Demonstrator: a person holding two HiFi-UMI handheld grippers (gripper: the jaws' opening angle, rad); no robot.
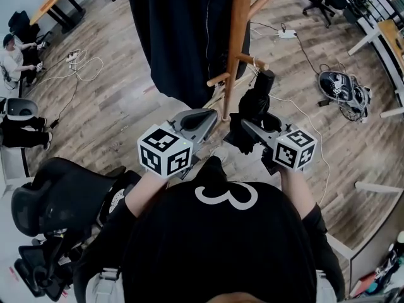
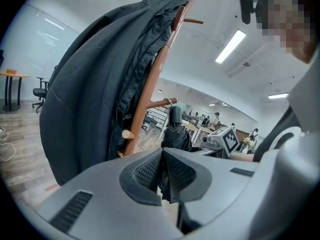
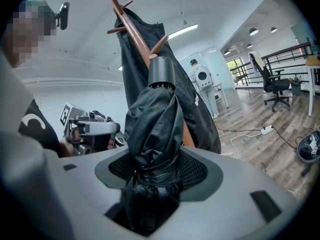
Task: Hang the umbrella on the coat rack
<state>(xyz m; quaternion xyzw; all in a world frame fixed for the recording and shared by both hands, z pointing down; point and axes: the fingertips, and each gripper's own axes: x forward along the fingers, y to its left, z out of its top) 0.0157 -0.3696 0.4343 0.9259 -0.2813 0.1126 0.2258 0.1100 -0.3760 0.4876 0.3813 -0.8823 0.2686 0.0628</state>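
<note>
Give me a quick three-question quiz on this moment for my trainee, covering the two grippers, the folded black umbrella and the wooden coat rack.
1. Short answer: do the jaws of the left gripper stand apart or together?
2. Multiple choice: which one grips the folded black fabric umbrella? A the left gripper; B the right gripper; C both.
3. True or false: a dark jacket hangs on the tall wooden coat rack.
Key: 1 together; 2 B; 3 true.
</note>
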